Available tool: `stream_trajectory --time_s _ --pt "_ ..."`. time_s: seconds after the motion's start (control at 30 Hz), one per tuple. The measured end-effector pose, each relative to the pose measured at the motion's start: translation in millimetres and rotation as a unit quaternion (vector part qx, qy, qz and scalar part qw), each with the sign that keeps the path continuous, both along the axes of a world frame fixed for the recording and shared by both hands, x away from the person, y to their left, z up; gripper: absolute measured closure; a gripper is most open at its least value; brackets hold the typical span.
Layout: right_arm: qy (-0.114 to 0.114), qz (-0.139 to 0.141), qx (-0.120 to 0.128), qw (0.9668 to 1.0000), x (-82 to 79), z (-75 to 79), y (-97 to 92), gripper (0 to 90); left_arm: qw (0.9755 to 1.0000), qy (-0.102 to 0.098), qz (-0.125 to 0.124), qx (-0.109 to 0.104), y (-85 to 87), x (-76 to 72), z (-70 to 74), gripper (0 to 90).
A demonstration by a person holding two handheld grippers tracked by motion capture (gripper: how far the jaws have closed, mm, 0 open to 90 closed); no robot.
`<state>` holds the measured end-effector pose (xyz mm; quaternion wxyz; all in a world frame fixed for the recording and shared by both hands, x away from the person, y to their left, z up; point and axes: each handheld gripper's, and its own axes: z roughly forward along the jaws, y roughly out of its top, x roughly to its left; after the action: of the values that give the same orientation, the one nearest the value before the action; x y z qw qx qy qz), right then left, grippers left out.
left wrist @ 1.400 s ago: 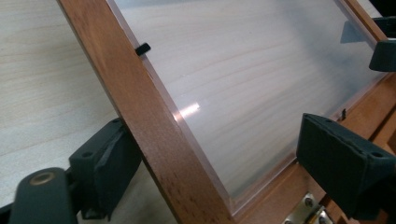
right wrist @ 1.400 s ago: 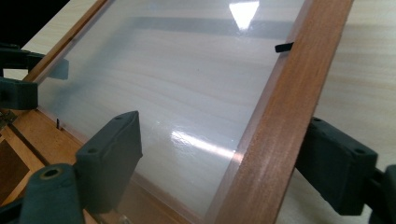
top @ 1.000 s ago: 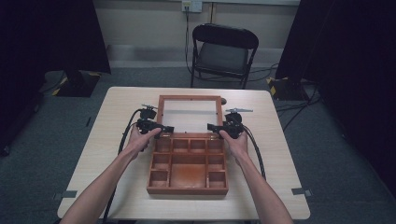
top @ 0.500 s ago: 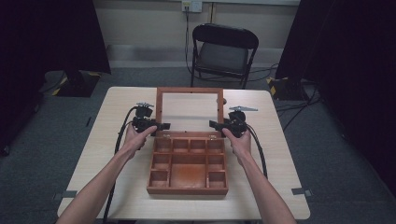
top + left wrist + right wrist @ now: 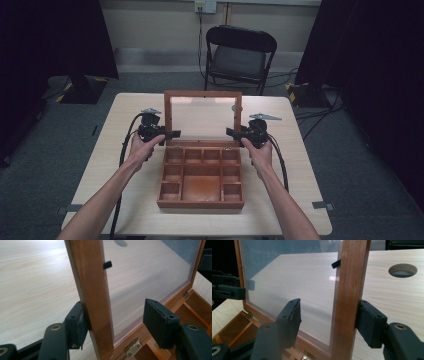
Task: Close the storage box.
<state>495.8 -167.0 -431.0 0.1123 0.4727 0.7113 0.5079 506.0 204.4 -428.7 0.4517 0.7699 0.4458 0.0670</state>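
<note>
High view puts your forearms nearest, coming up either side of the wooden box [image 5: 201,176], which sits at the middle of the table [image 5: 125,120] with its divided tray facing up. You seem to be swinging the hinged lid [image 5: 203,118], and it stands roughly upright at the far edge of the box; whether you are raising or closing it can't be read from this moment.

Your left gripper [image 5: 169,134] straddles the lid's left rail, jaws spread: in the left gripper view [image 5: 115,325] one pad touches the outer face of the wood while the other stands clear over the pane. Your right gripper [image 5: 231,132] mirrors it on the right rail, and in the right gripper view [image 5: 329,320] the outer pad meets the wood and the inner one hangs apart. Neither is clamped.

The next move calls for both hands travelling together so the frame doesn't twist on its small brass hinges [image 5: 132,348].

The frame is smooth reddish-brown timber, square-edged; the pane is clear and glossy. Small black tabs [image 5: 336,263] hold it. Beyond it, the pale wood-grain tabletop has a round hole [image 5: 402,270].
</note>
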Motion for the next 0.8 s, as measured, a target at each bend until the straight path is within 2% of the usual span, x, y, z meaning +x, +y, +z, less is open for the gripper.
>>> stream_trajectory --time_s 0.13,0.5,0.7,0.8 --pt "-0.004 0.005 0.000 1.0000 -4.4 4.0 -1.2 40.7 0.9999 -0.009 0.002 -0.006 0.3 -4.4 3.6 39.8" --pt "-0.007 0.013 0.004 0.9999 -16.8 11.3 -3.0 39.9 0.9992 -0.031 -0.021 -0.013 3.0 -16.6 10.3 39.5" --pt "-0.006 0.018 0.014 0.9997 -22.1 13.4 -4.8 40.4 0.9988 -0.046 -0.013 -0.012 2.2 -22.1 14.6 43.9" --pt "-0.007 0.019 0.014 0.9997 -24.1 14.4 -5.3 42.0 0.9986 -0.048 -0.016 -0.015 2.1 -24.1 16.9 44.8"
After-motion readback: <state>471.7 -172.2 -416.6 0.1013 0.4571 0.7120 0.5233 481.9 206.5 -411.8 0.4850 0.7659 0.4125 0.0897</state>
